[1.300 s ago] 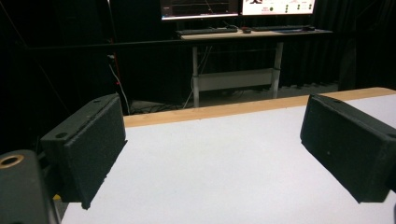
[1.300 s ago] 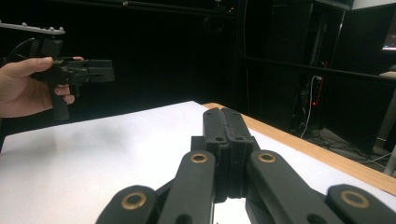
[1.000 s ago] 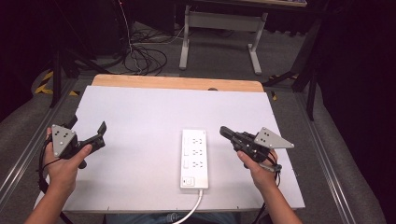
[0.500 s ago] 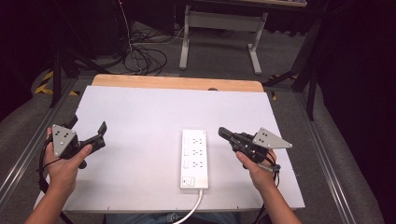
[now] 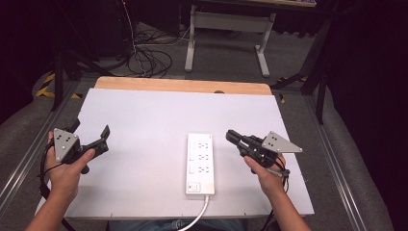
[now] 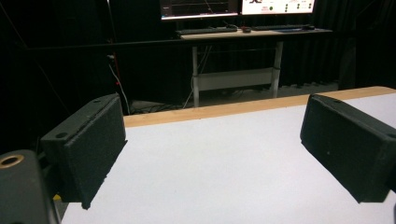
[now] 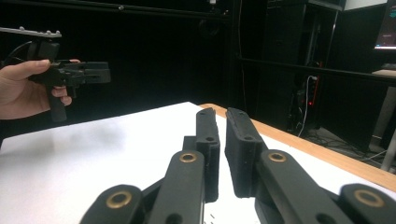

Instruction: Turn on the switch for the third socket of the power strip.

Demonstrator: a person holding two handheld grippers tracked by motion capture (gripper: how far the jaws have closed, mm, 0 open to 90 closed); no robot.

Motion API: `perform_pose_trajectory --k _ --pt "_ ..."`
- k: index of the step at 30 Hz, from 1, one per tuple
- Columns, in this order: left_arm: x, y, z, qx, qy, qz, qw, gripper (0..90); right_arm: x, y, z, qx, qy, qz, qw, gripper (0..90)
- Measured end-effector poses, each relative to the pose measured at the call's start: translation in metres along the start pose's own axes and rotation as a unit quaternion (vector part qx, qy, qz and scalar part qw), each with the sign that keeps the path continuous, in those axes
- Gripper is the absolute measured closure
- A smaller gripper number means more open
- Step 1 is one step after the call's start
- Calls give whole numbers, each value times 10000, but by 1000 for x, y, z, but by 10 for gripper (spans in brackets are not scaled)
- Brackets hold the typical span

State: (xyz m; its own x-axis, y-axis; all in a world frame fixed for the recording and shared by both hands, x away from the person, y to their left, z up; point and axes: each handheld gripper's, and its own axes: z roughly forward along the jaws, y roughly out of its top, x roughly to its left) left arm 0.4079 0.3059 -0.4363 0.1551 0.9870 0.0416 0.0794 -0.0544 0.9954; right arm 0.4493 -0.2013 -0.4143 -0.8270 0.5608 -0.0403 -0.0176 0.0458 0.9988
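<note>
While the left gripper [image 5: 91,139] gapes empty, the right gripper [image 5: 231,137], seemingly just parting, holds nothing beside the power strip [image 5: 200,162].

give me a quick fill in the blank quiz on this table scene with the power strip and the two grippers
1. The white plastic power strip lies on the white table top between the two ____.
2. The left gripper has its jaws ____, with nothing between them.
3. The right gripper has its jaws nearly shut, and its tip points toward the power ____.
4. The strip's white cable runs off the table edge nearest the ____.

Missing words: grippers; open; strip; person
</note>
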Motion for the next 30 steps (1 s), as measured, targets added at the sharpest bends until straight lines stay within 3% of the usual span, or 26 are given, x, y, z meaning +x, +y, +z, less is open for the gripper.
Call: perform_pose_trajectory --k 6,16,19,21,30 --pt "0 0 0 8 -4 -3 10000 73 -2 -1 1 -7 -62 190 9998 652" --pt "0 0 0 3 -1 -7 10000 73 -4 -2 2 -38 -182 267 9995 424" --pt "0 0 0 14 3 -14 10000 73 -5 -3 5 7 -158 308 9994 236" --pt "0 0 -1 17 -2 -18 10000 73 -6 -4 6 92 9 252 9996 110" --pt "0 0 -1 12 1 -22 10000 73 -6 -5 5 40 70 220 9997 48"
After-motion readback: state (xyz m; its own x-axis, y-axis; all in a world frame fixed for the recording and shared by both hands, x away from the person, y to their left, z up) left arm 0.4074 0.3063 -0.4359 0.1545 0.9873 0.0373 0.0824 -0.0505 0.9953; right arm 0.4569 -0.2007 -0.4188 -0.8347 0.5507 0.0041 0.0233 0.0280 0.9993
